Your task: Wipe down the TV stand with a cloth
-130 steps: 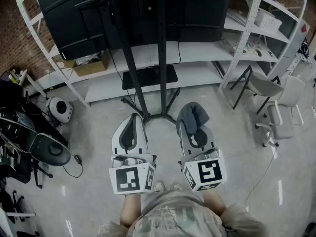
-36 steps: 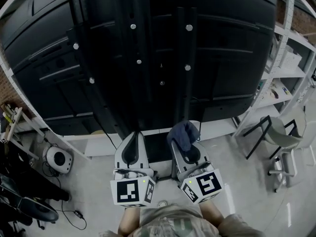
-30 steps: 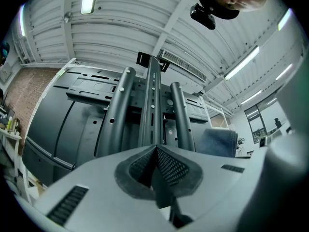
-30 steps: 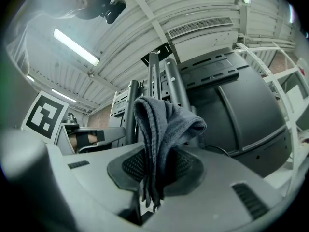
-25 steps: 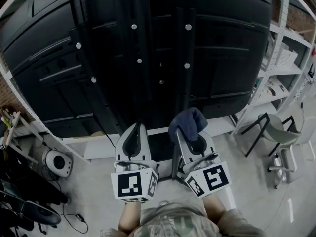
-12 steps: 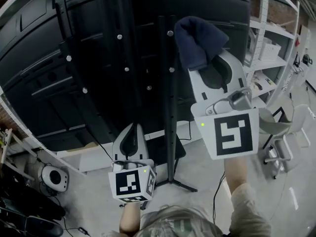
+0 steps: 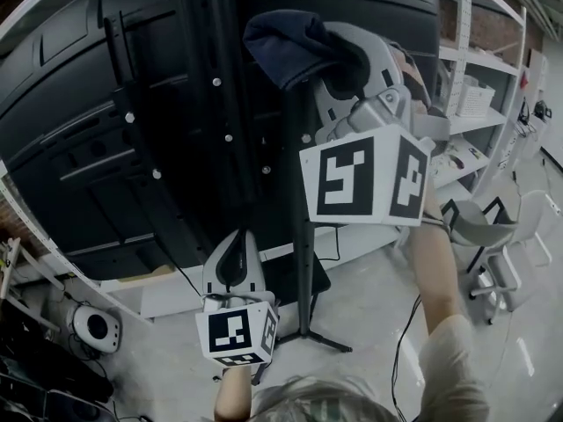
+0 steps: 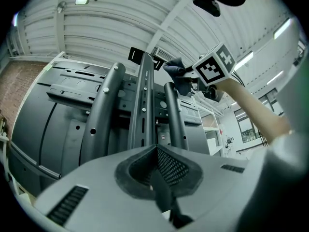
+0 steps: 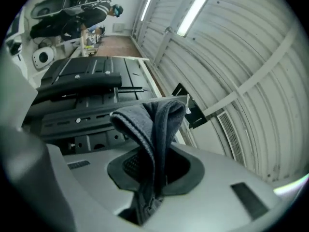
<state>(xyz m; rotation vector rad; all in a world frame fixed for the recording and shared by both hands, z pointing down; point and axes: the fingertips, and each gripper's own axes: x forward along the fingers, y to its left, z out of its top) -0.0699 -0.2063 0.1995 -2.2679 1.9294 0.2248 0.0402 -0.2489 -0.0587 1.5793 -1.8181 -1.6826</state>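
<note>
Up beside the TV stand (image 7: 297, 236), right gripper (image 7: 334, 60) has lifted cloth (image 7: 280, 47).

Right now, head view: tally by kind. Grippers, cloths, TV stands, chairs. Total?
Grippers: 2 (left gripper shut and empty, right gripper shut on the cloth)
Cloth: 1
TV stand: 1
Chairs: 2
Total: 6
</note>
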